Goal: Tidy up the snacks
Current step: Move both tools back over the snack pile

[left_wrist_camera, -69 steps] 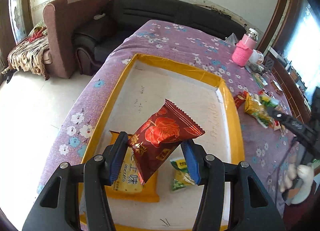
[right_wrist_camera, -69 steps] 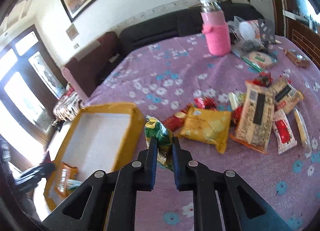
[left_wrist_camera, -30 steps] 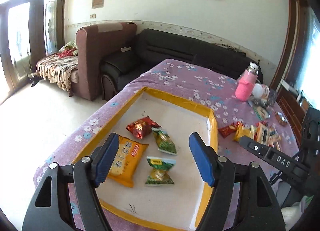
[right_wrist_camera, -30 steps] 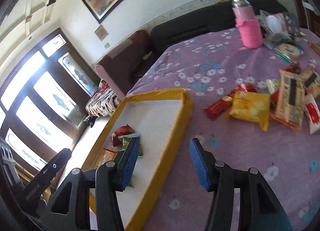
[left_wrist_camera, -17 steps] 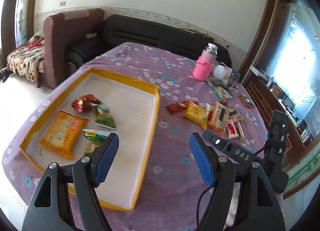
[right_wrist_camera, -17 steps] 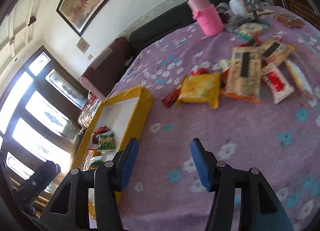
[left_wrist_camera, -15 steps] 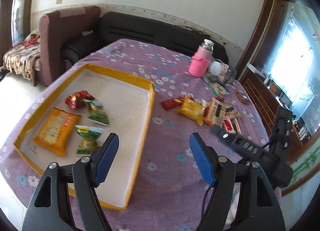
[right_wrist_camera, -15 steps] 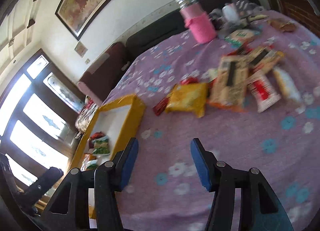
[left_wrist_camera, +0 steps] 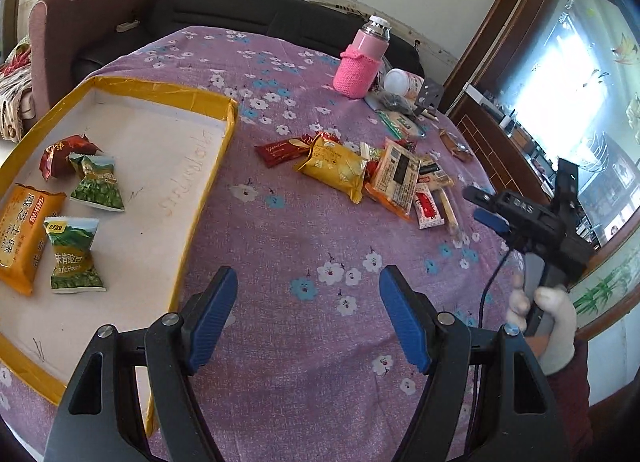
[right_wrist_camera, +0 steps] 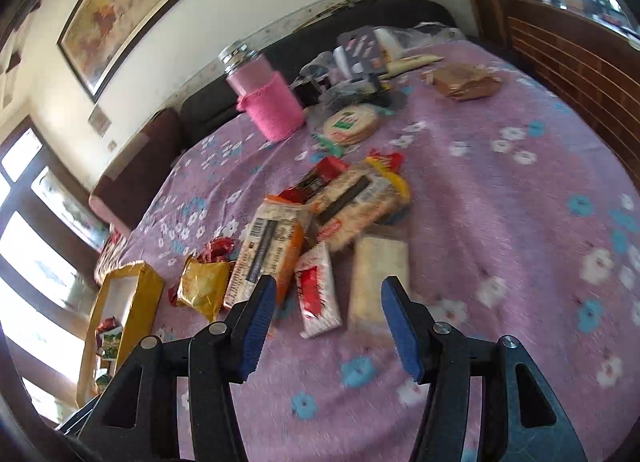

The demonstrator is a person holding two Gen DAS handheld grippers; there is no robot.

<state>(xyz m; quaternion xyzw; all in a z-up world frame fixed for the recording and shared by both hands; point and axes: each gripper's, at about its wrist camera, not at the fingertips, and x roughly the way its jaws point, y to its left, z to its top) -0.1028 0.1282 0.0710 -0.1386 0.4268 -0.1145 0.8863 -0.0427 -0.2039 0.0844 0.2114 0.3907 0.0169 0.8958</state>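
Note:
A yellow-rimmed tray (left_wrist_camera: 224, 130) on the purple flowered table holds a red packet (left_wrist_camera: 60, 152), two green pea packets (left_wrist_camera: 96, 182) and an orange packet (left_wrist_camera: 20, 234). A pile of loose snacks lies mid-table: a gold packet (left_wrist_camera: 332, 170), a red bar (left_wrist_camera: 280, 150), a barcode packet (left_wrist_camera: 396, 174). My left gripper (left_wrist_camera: 306, 312) is open and empty over bare cloth right of the tray. My right gripper (right_wrist_camera: 328, 322) is open and empty, just short of a red-and-white packet (right_wrist_camera: 318, 294) and a pale packet (right_wrist_camera: 378, 278). It also shows in the left wrist view (left_wrist_camera: 492, 210).
A pink bottle (left_wrist_camera: 362, 62) and assorted clutter (left_wrist_camera: 404, 102) stand at the table's far side. A brown packet (right_wrist_camera: 464, 80) lies far right. A dark sofa (left_wrist_camera: 224, 22) lies behind the table; a wooden cabinet (right_wrist_camera: 580, 58) runs along the right edge.
Both grippers let go of their packets into the tray, opened, and swung right from the tray to the loose snack pile. The right gripper has closed in on the pile.

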